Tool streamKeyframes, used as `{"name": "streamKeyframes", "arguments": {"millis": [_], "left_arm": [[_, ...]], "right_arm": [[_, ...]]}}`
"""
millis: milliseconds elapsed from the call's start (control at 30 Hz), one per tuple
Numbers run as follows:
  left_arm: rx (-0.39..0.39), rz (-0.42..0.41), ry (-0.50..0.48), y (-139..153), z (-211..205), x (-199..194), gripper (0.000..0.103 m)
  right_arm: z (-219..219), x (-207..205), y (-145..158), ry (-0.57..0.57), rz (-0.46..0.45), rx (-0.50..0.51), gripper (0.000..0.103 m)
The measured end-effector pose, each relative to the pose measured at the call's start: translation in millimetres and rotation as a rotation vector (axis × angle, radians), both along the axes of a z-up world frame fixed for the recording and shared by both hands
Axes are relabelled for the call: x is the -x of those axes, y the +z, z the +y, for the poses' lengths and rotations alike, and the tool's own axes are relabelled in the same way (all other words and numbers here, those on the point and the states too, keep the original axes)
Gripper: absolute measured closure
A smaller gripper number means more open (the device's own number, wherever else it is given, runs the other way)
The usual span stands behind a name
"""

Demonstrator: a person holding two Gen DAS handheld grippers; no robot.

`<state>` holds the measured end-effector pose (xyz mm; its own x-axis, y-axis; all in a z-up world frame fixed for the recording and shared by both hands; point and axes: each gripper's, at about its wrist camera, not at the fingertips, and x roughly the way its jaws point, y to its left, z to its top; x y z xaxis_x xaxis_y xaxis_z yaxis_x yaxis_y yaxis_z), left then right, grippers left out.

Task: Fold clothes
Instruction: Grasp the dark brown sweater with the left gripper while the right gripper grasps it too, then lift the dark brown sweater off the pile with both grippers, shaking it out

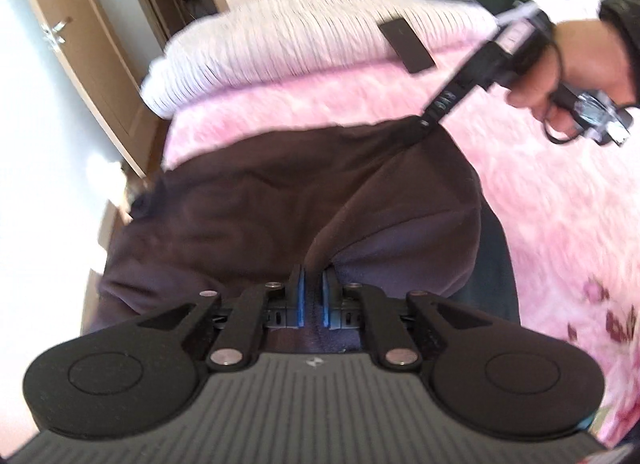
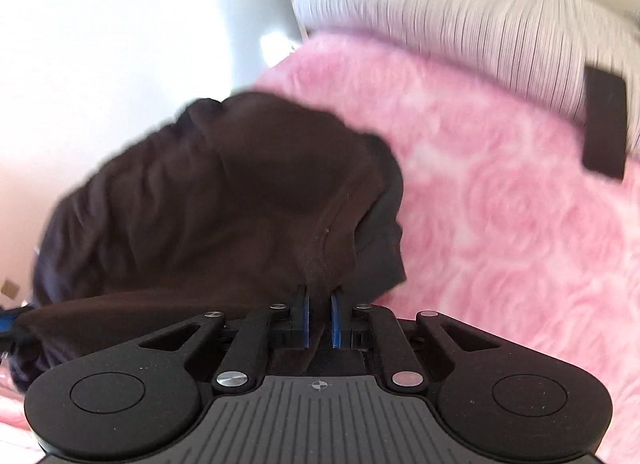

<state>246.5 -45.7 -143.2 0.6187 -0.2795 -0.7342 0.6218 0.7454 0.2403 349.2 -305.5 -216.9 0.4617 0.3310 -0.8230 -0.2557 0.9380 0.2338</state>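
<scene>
The left hand-held gripper point(image 1: 313, 296) has its blue pads drawn narrow with a ridge of the dark brown garment point(image 1: 280, 200) pinched between them. The right hand-held gripper point(image 2: 320, 314) is likewise narrow, clamped on a hemmed edge of the same garment point(image 2: 224, 184).

The cloth is raised over a bed covered by a fluffy pink blanket point(image 1: 540, 192), spreading ahead of and to the left of each set of fingers.

Only the left wrist view shows the right tool from outside: ahead and to the right of the left hand-held gripper, a person's hand point(image 1: 560, 64) in a dark sleeve grips the black handle, its tip meeting the far upper edge of the garment. That view also takes in a brown door point(image 1: 60, 36) far to the left.

The right wrist view shows the hem stitching close to its pads and a darker layer of fabric point(image 2: 384, 240) just right of them, detail the left view leaves blurred.

Both views show a white striped pillow point(image 2: 480, 24) beyond the blanket, with a flat black rectangular object point(image 2: 604, 120) lying at its edge; what it is cannot be told
</scene>
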Motion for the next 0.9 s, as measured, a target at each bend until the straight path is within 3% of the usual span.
{"name": "streamKeyframes", "arguments": {"millis": [200, 467, 500, 567, 600, 633, 833, 900], "left_arm": [[0.024, -0.021, -0.008, 27, 0, 9, 0.097], [0.076, 0.023, 0.025, 24, 10, 4, 0.097], [0.077, 0.019, 0.023, 25, 12, 2, 0.097], [0.079, 0.011, 0.021, 27, 17, -2, 0.097], [0.083, 0.007, 0.021, 29, 20, -4, 0.097], [0.087, 0.004, 0.021, 31, 23, -7, 0.097], [0.117, -0.009, 0.026, 45, 40, -18, 0.097], [0.119, -0.018, 0.02, 50, 44, -17, 0.097]], "right_arm": [[-10, 18, 15, 0.013, -0.028, -0.008, 0.097], [-23, 43, 35, 0.034, -0.068, -0.016, 0.096], [-18, 52, 33, 0.059, -0.089, 0.014, 0.088], [-5, 70, 27, 0.131, -0.148, 0.105, 0.052], [2, 80, 23, 0.177, -0.185, 0.162, 0.018], [11, 88, 17, 0.236, -0.229, 0.206, 0.005], [75, 114, -19, 0.685, -0.487, 0.446, 0.005], [99, 112, -32, 0.765, -0.603, 0.521, 0.005]]}}
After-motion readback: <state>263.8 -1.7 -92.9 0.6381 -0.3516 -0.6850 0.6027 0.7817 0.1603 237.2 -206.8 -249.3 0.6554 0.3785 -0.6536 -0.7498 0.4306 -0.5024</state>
